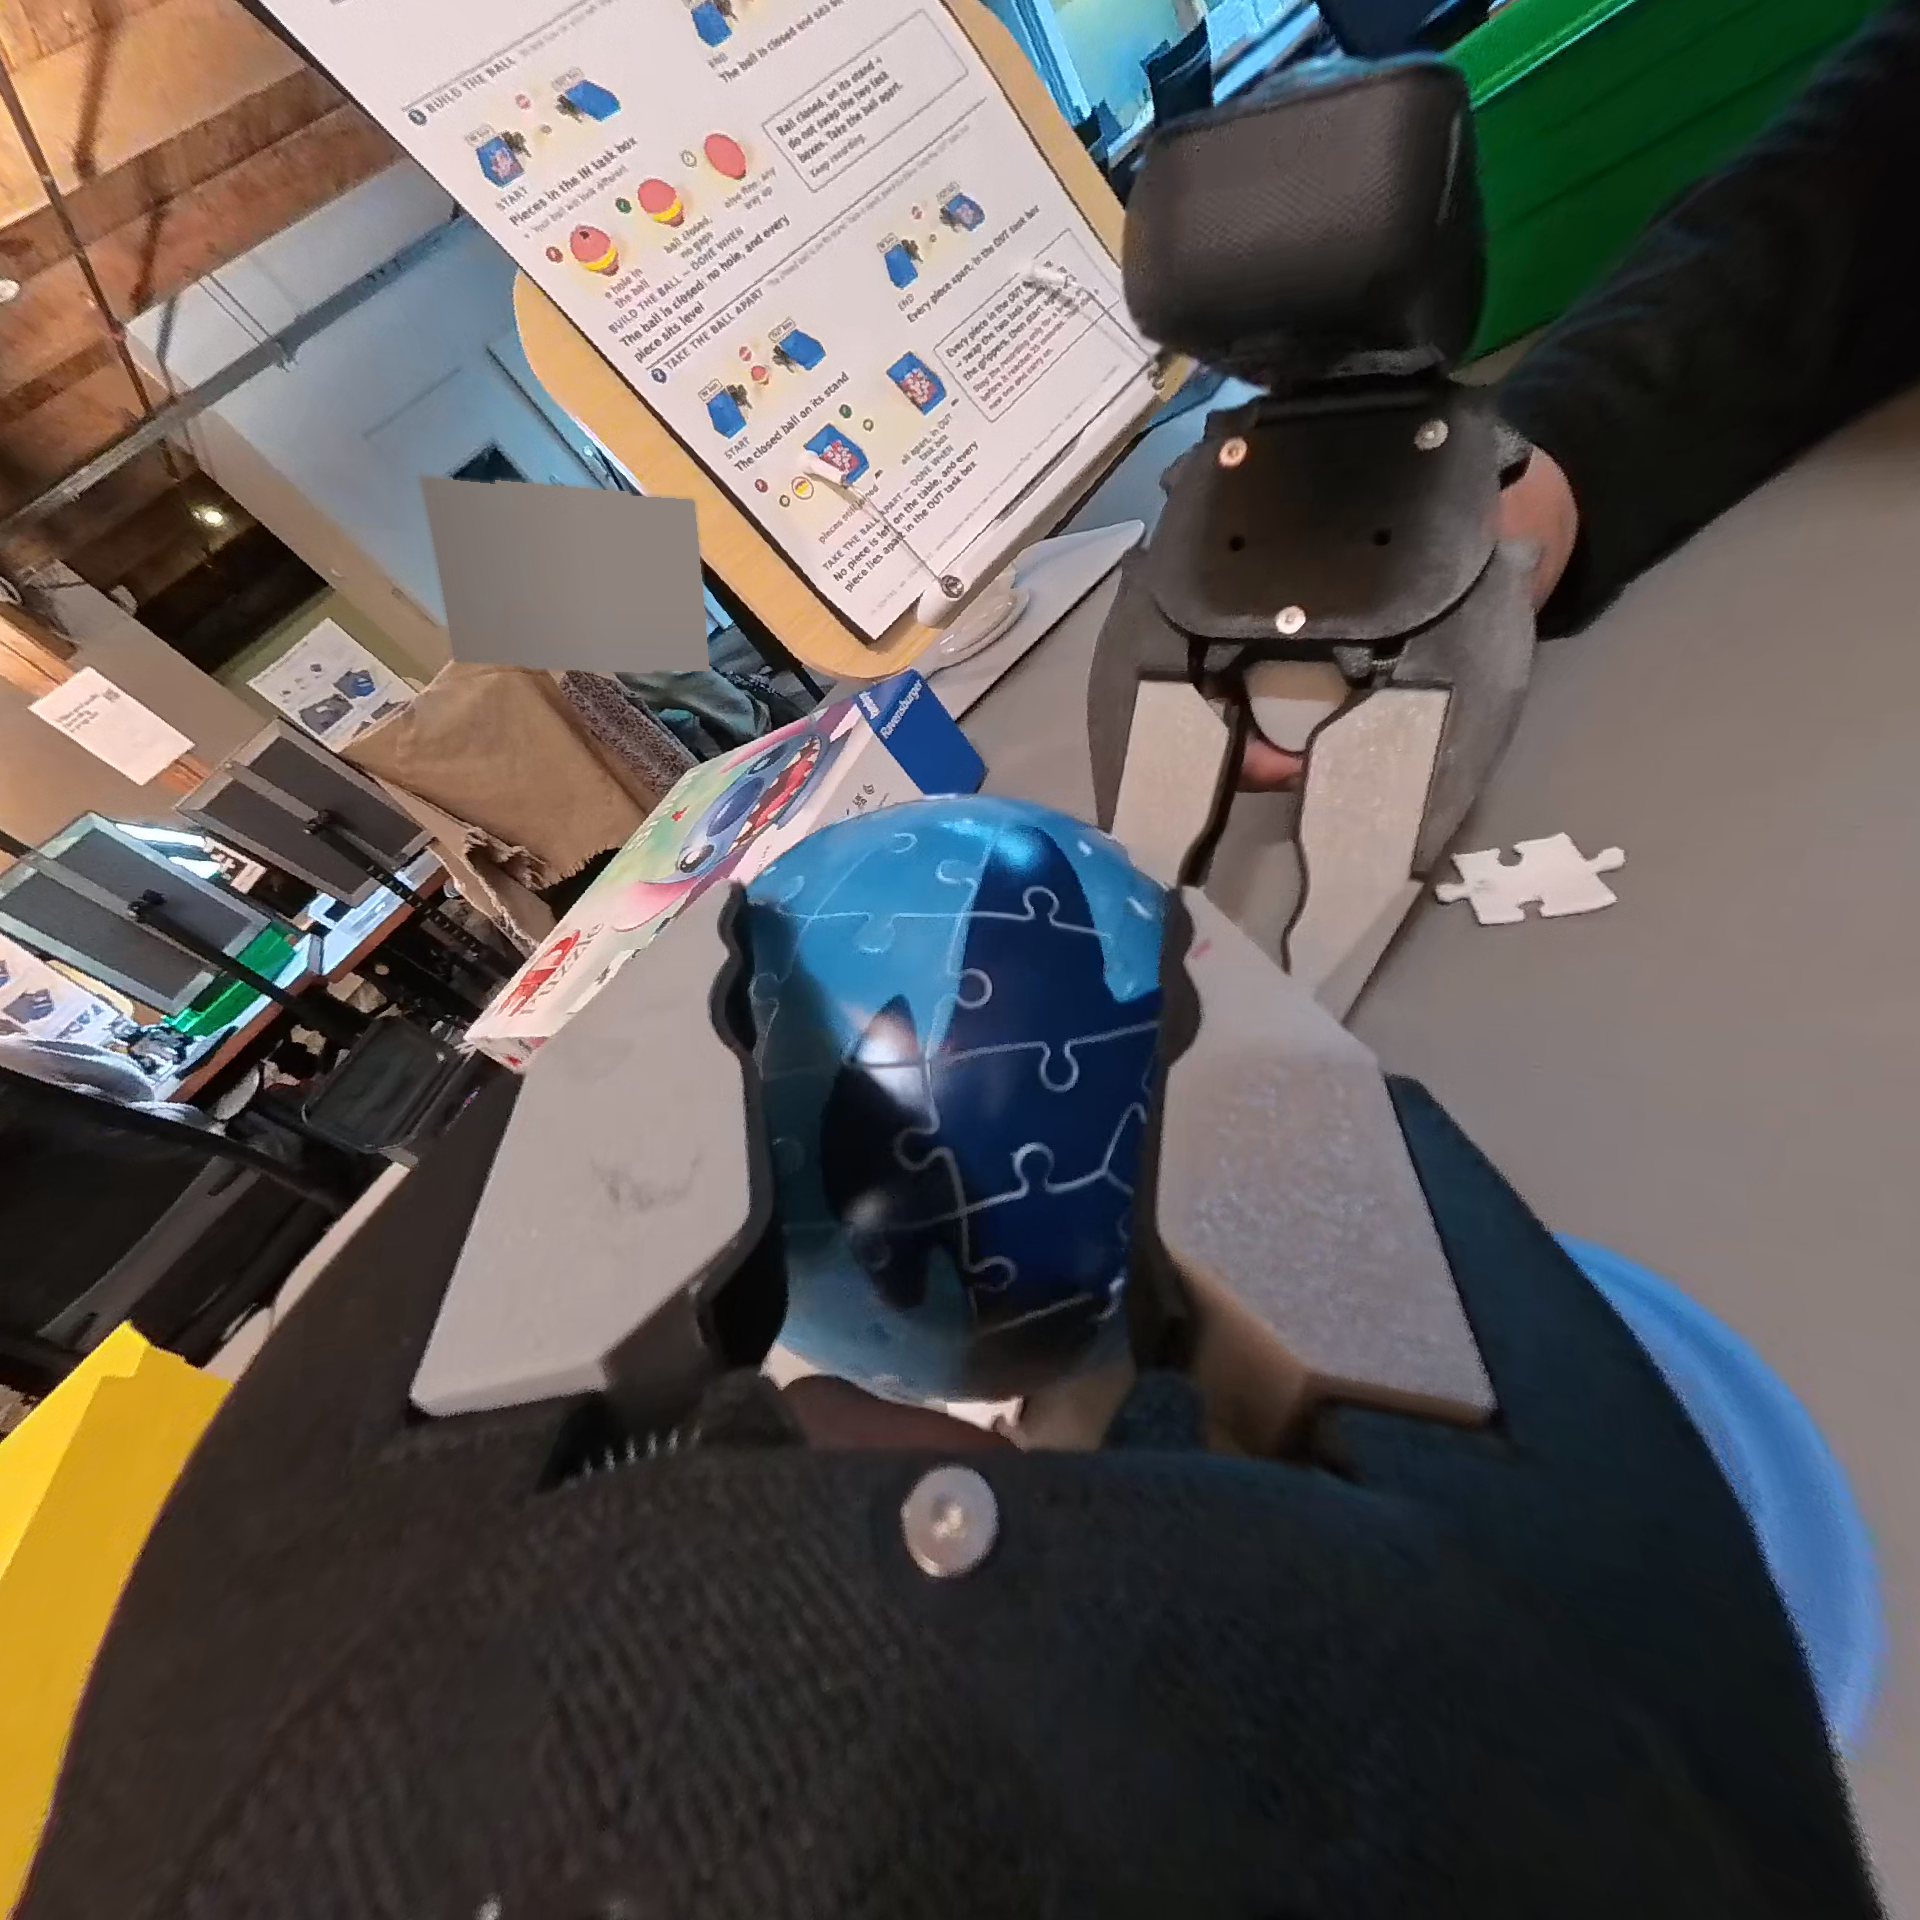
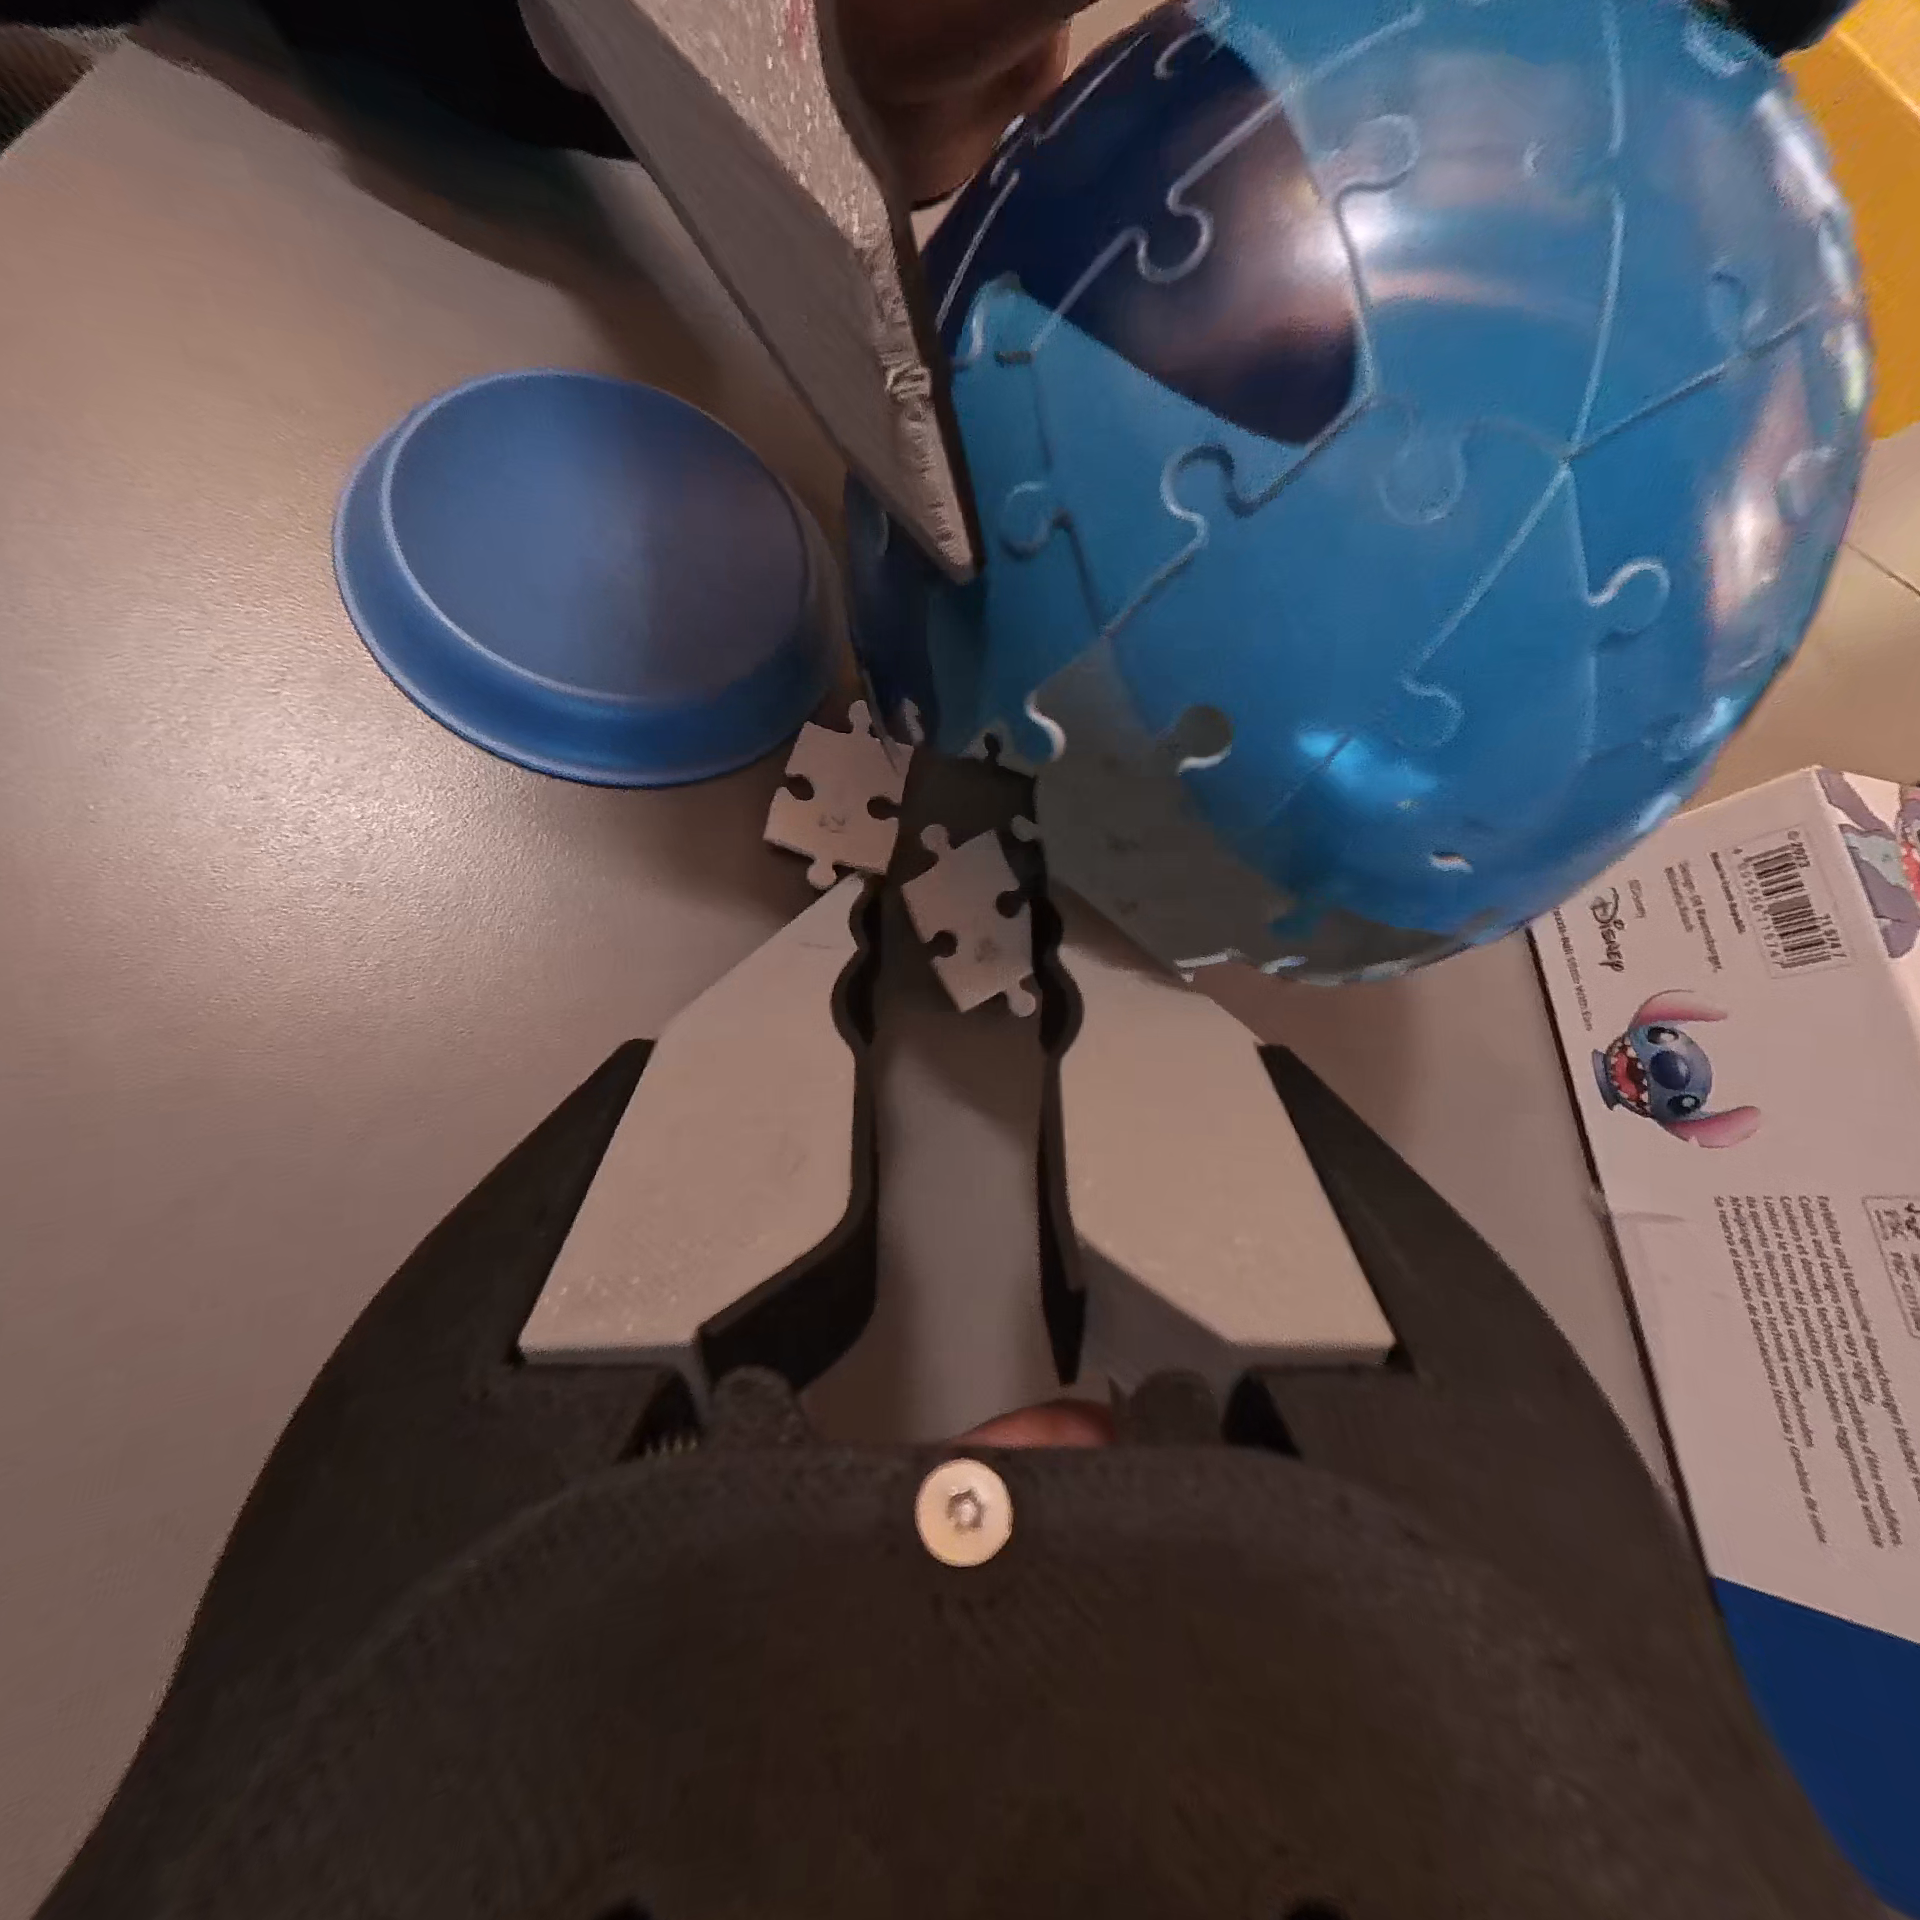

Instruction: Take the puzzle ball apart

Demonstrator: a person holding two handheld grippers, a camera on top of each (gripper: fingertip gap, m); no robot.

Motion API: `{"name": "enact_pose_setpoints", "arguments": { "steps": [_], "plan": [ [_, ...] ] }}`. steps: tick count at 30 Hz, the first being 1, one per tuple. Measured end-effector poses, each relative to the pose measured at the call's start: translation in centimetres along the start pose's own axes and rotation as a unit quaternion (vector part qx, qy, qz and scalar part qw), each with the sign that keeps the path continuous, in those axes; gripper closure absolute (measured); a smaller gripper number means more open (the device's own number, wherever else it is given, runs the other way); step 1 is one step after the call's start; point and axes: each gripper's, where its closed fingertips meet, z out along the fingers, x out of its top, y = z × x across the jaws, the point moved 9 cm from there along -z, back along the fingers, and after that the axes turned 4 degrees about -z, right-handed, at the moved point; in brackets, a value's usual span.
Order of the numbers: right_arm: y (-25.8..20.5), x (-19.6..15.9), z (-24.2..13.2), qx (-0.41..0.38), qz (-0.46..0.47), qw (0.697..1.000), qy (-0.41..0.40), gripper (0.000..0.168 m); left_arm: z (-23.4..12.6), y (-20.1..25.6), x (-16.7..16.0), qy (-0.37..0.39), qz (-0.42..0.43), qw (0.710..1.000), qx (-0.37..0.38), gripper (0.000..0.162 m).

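Observation:
The blue puzzle ball [image 1: 966,1049] sits between the fingers of my left gripper [image 1: 956,925], which is shut on it and holds it above the grey table [image 1: 1714,727]. In the right wrist view the ball [image 2: 1403,499] shows a hole [image 2: 1132,821] at its lower side where pieces are out. My right gripper [image 2: 961,914] points down at the table with its jaws apart. A loose white piece [image 2: 971,925] lies flat between its fingertips. A second loose piece [image 2: 836,805] lies just beyond, and it also shows in the left wrist view [image 1: 1527,878]. The right gripper [image 1: 1278,914] stands just behind the ball.
The blue round stand [image 2: 577,577] sits on the table beside the pieces. The puzzle's cardboard box [image 2: 1766,1143] lies at the table edge [image 1: 727,831]. An instruction board [image 1: 831,260] stands at the back. A yellow box [image 1: 73,1507] and a green bin [image 1: 1662,156] are nearby.

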Motion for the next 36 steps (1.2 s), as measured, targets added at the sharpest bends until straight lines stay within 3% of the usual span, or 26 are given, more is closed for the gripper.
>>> {"name": "enact_pose_setpoints", "arguments": {
  "steps": [9,13,16,36],
  "plan": [
    [1.3,-1.8,-0.6,0.049,0.029,0.998,-0.006,0.135,0.1,0.1,-0.1,0.002,0.012,1.0,-0.002,0.084],
    [1.8,-1.7,0.0,0.078,0.046,0.996,-0.004,0.139,0.1,-0.1,-0.2,0.004,0.016,1.0,-0.007,0.085],
    [1.8,-1.6,0.3,0.105,0.053,0.993,-0.003,0.152,0.2,-0.3,-0.2,0.003,0.014,1.0,-0.014,0.085],
    [0.7,-0.4,-0.5,0.035,-0.029,0.999,0.011,0.168,0.1,-0.6,-0.3,0.006,0.013,1.0,-0.018,0.086]
  ]
}}
